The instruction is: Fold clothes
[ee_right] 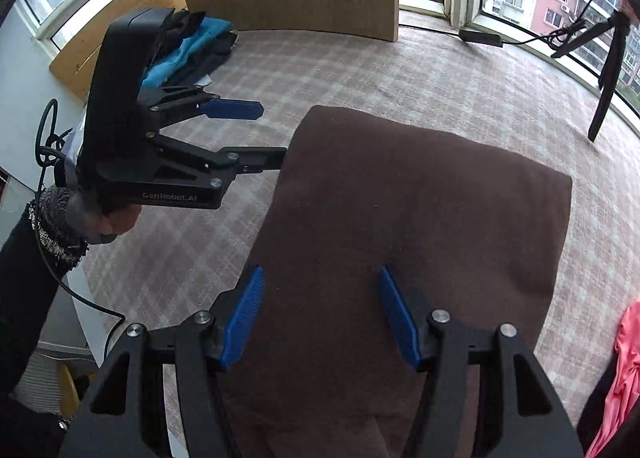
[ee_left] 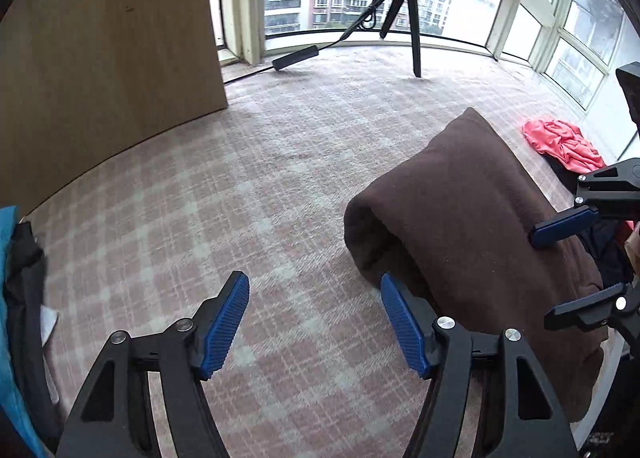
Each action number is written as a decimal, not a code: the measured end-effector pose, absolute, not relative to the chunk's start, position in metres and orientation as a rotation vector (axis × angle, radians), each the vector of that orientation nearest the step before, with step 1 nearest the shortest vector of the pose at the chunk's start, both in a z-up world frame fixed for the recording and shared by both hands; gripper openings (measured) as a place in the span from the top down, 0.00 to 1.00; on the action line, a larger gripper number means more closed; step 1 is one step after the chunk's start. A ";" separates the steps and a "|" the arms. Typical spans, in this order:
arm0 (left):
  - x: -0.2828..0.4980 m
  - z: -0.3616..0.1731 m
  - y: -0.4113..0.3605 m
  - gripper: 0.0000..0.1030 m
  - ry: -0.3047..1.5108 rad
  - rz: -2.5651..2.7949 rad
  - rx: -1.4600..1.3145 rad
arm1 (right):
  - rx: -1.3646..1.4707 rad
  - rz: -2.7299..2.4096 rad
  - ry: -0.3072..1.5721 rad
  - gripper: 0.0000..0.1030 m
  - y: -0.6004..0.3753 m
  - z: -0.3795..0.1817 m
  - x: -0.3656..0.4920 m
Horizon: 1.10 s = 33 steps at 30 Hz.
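A folded brown garment [ee_left: 472, 218] [ee_right: 420, 226] lies on the pink checked surface [ee_left: 240, 198]; its near-left edge is rolled over. My left gripper [ee_left: 314, 314] [ee_right: 260, 134] is open over bare checked surface with nothing between its blue pads. Its finger on the garment's side reaches the garment's left edge. My right gripper [ee_right: 320, 306] [ee_left: 560, 270] is open just above the near part of the brown garment. Cloth lies under the gap between its pads, and they do not pinch it. A hand and a dark sleeve [ee_right: 24, 278] hold the left gripper.
A pile of blue and dark clothes [ee_left: 16, 298] [ee_right: 188, 46] lies at the left. A coral-pink garment [ee_left: 560, 142] [ee_right: 628, 370] sits at the right. A wooden panel [ee_left: 108, 58], a black tripod [ee_left: 404, 10] and a cabled power brick [ee_left: 296, 56] stand by the windows.
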<state>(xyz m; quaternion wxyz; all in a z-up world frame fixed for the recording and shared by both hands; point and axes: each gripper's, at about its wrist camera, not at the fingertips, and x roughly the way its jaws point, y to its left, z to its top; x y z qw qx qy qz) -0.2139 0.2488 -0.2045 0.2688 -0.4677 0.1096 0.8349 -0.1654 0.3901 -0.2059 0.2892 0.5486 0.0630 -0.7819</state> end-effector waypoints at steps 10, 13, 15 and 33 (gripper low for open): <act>-0.293 -0.221 0.251 0.42 0.440 2.388 -1.302 | 1.585 -2.110 0.319 0.44 0.397 -0.236 -0.152; -0.319 -0.225 0.214 0.49 0.199 2.369 -1.407 | 1.582 -2.128 0.274 0.43 0.403 -0.239 -0.149; -0.312 -0.216 0.203 0.49 0.166 2.338 -1.373 | 1.615 -2.116 0.202 0.44 0.408 -0.232 -0.153; -0.288 -0.223 0.278 0.17 0.360 2.179 -1.225 | 1.626 -2.249 0.023 0.95 0.463 -0.238 -0.167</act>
